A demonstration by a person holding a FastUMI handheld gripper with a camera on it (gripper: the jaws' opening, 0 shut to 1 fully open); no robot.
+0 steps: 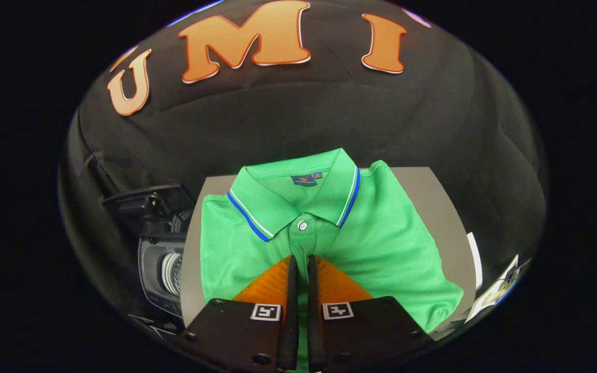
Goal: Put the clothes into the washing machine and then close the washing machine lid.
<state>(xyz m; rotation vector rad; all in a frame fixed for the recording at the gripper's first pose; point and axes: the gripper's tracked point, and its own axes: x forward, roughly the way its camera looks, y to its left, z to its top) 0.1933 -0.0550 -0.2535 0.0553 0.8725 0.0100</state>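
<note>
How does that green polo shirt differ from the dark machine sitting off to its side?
The folded green polo shirt is soft fabric lying flat on the grey table, under the nearly closed gripper. The dark washing machine is rigid, with its lid raised, and stands beside the table, lower than the shirt. Both sit before the black cloth wall.

Green polo shirt [381,243], blue-and-white-striped collar [249,217], white button [302,225], on grey table [433,191].

I work in a recording booth: black cloth wall [298,114], grey table [428,202], and washer [166,269] beside it.
</note>
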